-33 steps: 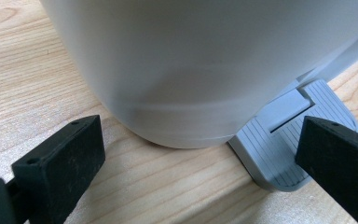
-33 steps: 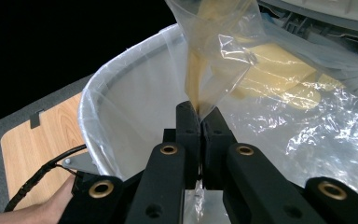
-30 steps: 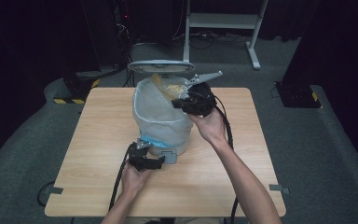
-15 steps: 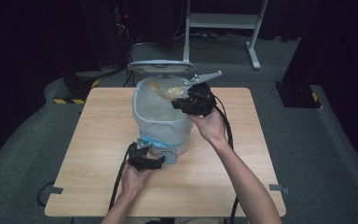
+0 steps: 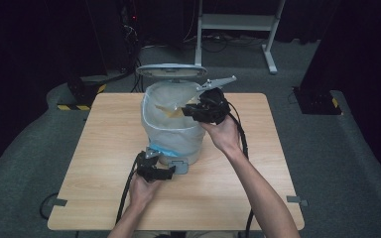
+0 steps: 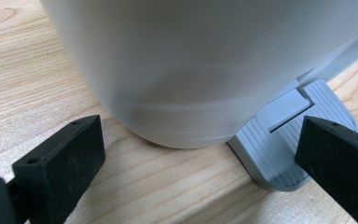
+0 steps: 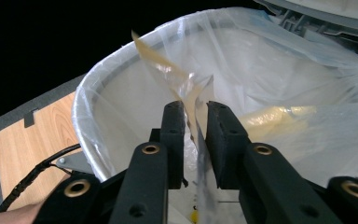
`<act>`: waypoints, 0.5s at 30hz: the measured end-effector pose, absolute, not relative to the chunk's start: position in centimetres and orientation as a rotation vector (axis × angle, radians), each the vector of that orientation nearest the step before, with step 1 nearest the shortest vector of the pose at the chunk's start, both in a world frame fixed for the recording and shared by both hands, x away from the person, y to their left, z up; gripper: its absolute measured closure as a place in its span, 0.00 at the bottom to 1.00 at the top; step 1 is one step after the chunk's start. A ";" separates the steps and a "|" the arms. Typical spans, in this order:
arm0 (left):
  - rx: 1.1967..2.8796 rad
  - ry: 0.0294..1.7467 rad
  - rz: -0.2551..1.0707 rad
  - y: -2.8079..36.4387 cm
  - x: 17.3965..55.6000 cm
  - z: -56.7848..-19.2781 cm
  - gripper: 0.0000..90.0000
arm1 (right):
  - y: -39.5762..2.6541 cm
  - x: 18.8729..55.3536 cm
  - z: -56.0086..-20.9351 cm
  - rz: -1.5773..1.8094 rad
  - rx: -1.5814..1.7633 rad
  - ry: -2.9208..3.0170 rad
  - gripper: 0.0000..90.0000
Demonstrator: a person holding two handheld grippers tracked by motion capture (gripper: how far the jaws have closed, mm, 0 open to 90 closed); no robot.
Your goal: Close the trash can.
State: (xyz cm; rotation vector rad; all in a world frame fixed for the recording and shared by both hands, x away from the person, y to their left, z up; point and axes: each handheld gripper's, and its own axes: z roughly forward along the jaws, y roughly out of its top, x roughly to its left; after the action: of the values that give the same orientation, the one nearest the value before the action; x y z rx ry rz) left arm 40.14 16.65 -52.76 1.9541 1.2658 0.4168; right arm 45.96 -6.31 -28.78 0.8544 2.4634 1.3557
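From above, a white pedal bin (image 5: 176, 134) stands in the middle of the wooden worktop (image 5: 104, 148). Its lid (image 5: 171, 70) is up at the far side. A clear bag (image 5: 151, 111) lines the bin. The right gripper (image 5: 194, 110) is over the bin's right rim, with a see-through yellowish wrapper (image 5: 171, 110) at its tip. The left gripper (image 5: 164, 172) lies low on the worktop, at the near side of the bin, by the grey pedal (image 5: 179, 166).

In the left gripper view, the 2 black fingers (image 6: 58, 163) are spread wide and grasp nothing. The bin's round base (image 6: 191, 70) is between them, farther off. The pedal (image 6: 284, 144) is just beside the right one.

In the right gripper view, the fingers (image 7: 175, 135) have just been opening a little. The wrapper (image 7: 189, 100) hangs in the narrow gap between them, over the open bin.
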 end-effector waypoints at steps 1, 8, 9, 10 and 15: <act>1.954 1.266 0.417 16.6 40.1 -52.8 0.02 | -6.3 46.0 -28.8 1.356 0.857 2.462 0.83; 1.953 1.266 0.418 16.6 40.1 -52.8 0.02 | -6.7 46.1 -29.0 1.373 0.887 2.434 0.71; 1.952 1.267 0.418 16.6 40.1 -52.8 0.02 | -6.7 46.0 -29.0 1.372 0.893 2.430 0.70; 1.952 1.267 0.417 16.6 40.1 -52.8 0.02 | -6.8 46.1 -29.0 1.375 0.895 2.423 0.69; 1.952 1.268 0.415 16.6 40.1 -52.8 0.02 | -7.1 46.0 -29.0 1.387 0.904 2.396 0.66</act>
State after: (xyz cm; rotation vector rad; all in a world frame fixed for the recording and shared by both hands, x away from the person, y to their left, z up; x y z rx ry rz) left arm 40.12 16.63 -52.77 1.9522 1.2679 0.4146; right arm 45.96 -7.12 -28.96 0.9044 2.3963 1.3866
